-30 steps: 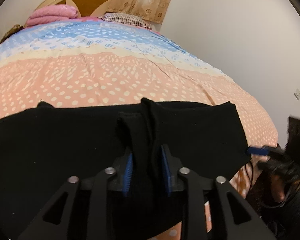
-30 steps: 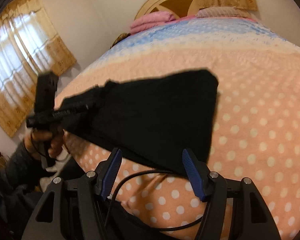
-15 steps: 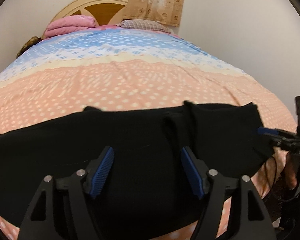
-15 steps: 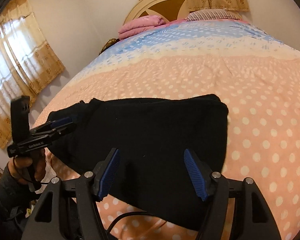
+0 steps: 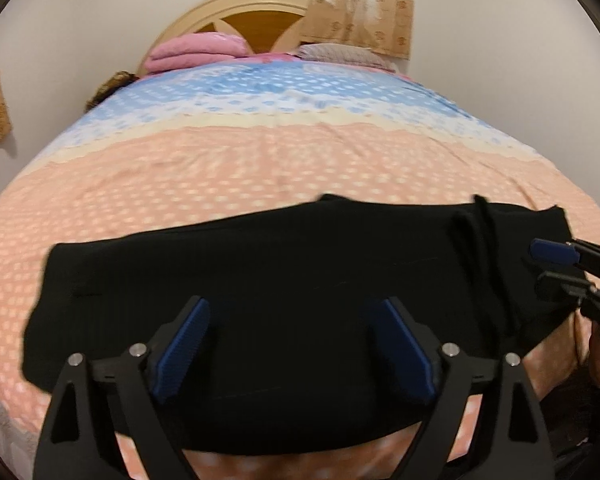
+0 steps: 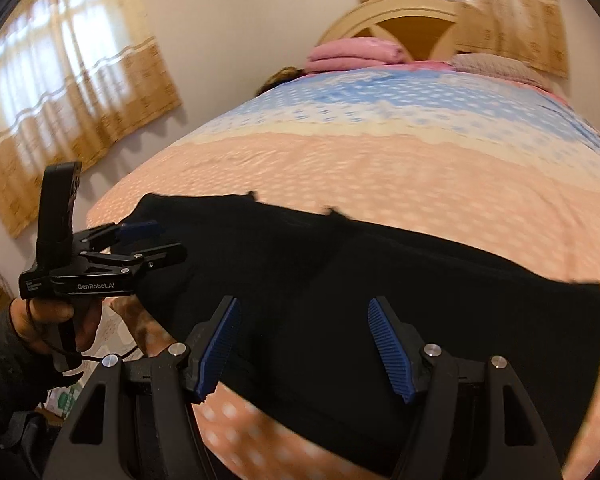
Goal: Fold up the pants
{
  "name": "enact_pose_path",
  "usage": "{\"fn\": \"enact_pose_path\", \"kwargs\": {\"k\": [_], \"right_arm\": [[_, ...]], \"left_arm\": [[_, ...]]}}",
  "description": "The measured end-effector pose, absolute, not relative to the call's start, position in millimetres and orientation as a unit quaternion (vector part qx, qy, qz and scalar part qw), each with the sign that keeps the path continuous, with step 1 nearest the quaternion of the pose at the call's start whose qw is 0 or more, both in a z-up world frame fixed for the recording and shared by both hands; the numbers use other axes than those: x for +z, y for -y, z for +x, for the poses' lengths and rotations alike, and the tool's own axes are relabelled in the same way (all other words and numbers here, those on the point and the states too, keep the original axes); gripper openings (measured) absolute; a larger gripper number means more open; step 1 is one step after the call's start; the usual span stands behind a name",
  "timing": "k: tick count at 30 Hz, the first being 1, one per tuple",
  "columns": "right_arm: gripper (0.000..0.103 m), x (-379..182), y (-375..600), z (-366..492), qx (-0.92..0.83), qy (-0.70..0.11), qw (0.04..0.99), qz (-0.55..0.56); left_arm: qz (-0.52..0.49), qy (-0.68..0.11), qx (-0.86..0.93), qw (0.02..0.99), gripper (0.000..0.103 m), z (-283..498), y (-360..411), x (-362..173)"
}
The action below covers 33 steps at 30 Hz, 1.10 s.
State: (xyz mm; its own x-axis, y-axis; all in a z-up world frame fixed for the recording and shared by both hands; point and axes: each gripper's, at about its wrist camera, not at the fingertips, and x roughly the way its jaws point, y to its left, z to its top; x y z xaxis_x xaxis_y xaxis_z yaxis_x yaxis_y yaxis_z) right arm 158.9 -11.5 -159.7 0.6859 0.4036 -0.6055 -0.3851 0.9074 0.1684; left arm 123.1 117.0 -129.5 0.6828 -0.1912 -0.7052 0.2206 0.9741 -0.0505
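Note:
Black pants (image 5: pixel 284 280) lie folded in a wide flat band across the near end of the bed; they also show in the right wrist view (image 6: pixel 400 292). My left gripper (image 5: pixel 296 344) is open and empty, just above the pants' near edge. My right gripper (image 6: pixel 304 348) is open and empty over the pants. In the right wrist view the left gripper (image 6: pixel 156 240) sits at the pants' left end. In the left wrist view the right gripper (image 5: pixel 548 264) sits at their right end, where a bunched ridge of cloth stands.
The bed (image 5: pixel 260 160) has a peach dotted cover with blue and cream bands farther up. Pink folded bedding (image 5: pixel 196 50) and a pillow (image 5: pixel 340 54) lie by the wooden headboard (image 5: pixel 268 20). Curtains (image 6: pixel 60 92) hang on the left wall.
My left gripper opened and let go of the bunched pants fabric, then moved left. My right gripper swung left over the pants. The pants now lie flat.

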Motion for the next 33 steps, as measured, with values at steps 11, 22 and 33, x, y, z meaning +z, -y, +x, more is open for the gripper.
{"fn": "enact_pose_path", "kwargs": {"k": [11,22,33], "right_arm": [[0.070,-172,-15,146,0.232,-0.332,0.913,-0.051],[0.070,-156,62,63,0.206,-0.299,0.932,-0.007],[0.070,-153,141,18,0.139,-0.279,0.945,0.094]], "left_arm": [[0.003,-0.371,0.010,0.928,0.090,126,-217,-136],[-0.045,-0.375,0.060,0.924,0.090,140,-263,-157],[-0.124,-0.385,-0.002,0.914,0.084,144,-288,-167]]}}
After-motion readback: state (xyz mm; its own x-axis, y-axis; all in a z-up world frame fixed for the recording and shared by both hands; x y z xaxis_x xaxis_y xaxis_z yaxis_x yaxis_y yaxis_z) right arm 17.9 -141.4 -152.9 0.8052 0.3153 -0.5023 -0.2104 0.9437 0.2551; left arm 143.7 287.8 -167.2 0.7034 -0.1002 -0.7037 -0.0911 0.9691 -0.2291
